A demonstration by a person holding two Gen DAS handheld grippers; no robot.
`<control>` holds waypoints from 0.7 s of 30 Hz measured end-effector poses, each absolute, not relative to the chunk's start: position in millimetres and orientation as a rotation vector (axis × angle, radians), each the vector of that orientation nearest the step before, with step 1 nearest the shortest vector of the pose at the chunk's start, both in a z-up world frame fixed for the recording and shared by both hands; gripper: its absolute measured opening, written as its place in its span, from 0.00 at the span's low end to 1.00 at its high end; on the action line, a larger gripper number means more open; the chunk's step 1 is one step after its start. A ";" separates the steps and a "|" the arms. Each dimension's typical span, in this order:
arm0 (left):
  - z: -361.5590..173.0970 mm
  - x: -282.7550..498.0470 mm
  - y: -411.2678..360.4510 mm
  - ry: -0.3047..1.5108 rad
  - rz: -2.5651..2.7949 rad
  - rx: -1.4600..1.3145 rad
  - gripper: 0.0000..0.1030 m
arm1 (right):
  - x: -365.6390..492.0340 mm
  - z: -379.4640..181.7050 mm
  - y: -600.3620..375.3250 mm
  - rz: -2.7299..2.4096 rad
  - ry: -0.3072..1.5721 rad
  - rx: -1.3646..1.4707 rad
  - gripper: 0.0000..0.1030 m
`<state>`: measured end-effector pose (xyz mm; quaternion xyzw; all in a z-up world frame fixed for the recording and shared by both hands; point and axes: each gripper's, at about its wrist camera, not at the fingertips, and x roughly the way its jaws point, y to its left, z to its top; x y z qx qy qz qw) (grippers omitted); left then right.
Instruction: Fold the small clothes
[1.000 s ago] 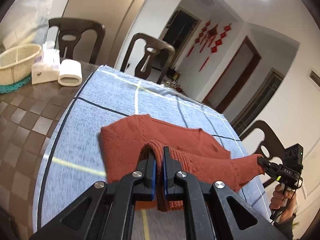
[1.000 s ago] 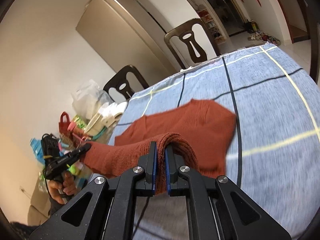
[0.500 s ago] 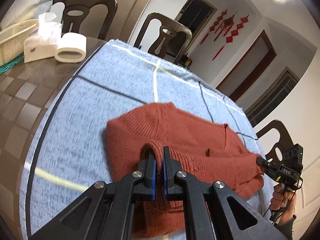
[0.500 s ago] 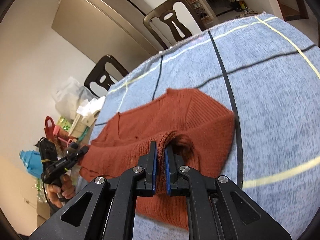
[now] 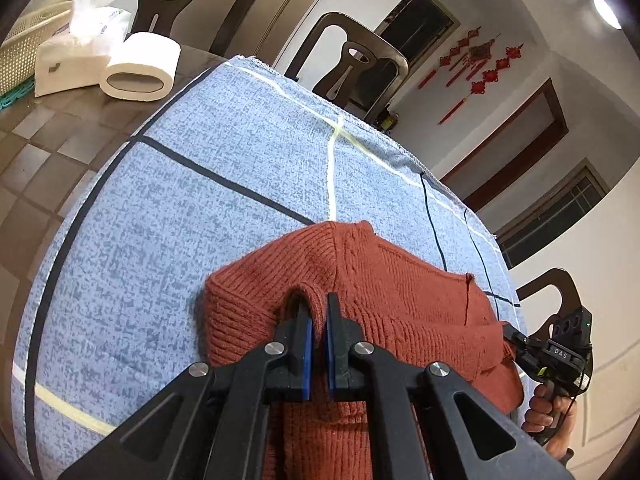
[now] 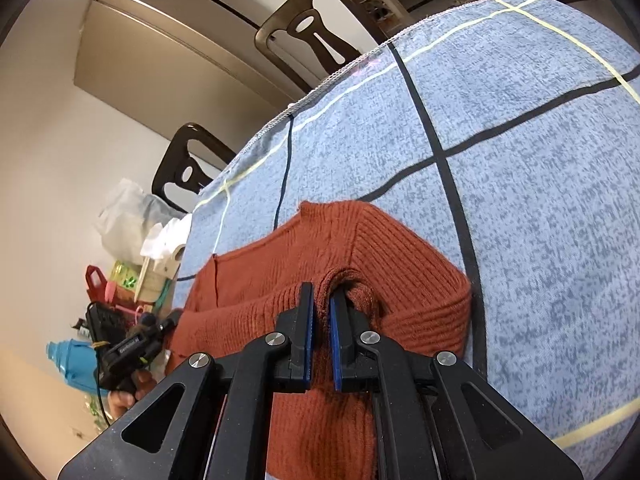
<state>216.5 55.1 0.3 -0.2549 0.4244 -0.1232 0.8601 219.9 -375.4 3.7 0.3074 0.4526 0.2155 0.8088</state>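
Note:
A rust-red knitted sweater (image 5: pixel 384 292) lies on a blue checked cloth (image 5: pixel 192 208) over the table. My left gripper (image 5: pixel 318 312) is shut on a fold of its near left edge and holds it over the body. My right gripper (image 6: pixel 322 308) is shut on a fold at the near right edge of the sweater (image 6: pixel 360 248). Each gripper shows in the other's view: the right one (image 5: pixel 520 340) at the sweater's right end, the left one (image 6: pixel 160 326) at its left end. The near part of the sweater is hidden under the grippers.
A tissue box (image 5: pixel 80 56), a toilet roll (image 5: pixel 140 68) and a woven basket (image 5: pixel 20 52) stand on the tiled table top at far left. Dark chairs (image 5: pixel 352 64) line the far edge. Bags and bottles (image 6: pixel 120 280) clutter the left side in the right wrist view.
Both grippers have carried the held near edge forward and down over the sweater's body. The sweater now looks shorter and doubled over, and the cameras sit closer to the cloth.

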 end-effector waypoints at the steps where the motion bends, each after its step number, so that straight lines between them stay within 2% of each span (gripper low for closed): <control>1: 1.4 218.5 56.2 0.892 -0.261 -0.542 0.07 | 222.3 3.5 -376.6 0.464 0.970 0.673 0.08; 4: 2.6 224.9 62.9 0.890 -0.266 -0.598 0.08 | 230.2 1.1 -384.2 0.475 0.959 0.759 0.11; 6: 4.0 229.3 68.5 0.878 -0.264 -0.639 0.09 | 233.3 1.6 -391.1 0.473 0.929 0.805 0.17; 8: 6.6 231.1 74.4 0.858 -0.235 -0.654 0.19 | 233.7 5.6 -398.1 0.442 0.895 0.822 0.26; 9: 8.5 230.2 77.7 0.843 -0.212 -0.655 0.32 | 232.7 7.5 -399.7 0.443 0.884 0.823 0.27; 10: 10.4 228.7 82.0 0.825 -0.201 -0.662 0.37 | 231.2 10.8 -401.0 0.449 0.868 0.819 0.28; 15: 18.7 216.6 86.8 0.788 -0.163 -0.588 0.37 | 219.8 26.9 -390.6 0.440 0.829 0.672 0.28; 21: 11.4 223.4 63.6 0.855 -0.161 -0.443 0.42 | 225.8 21.1 -363.9 0.424 0.880 0.481 0.28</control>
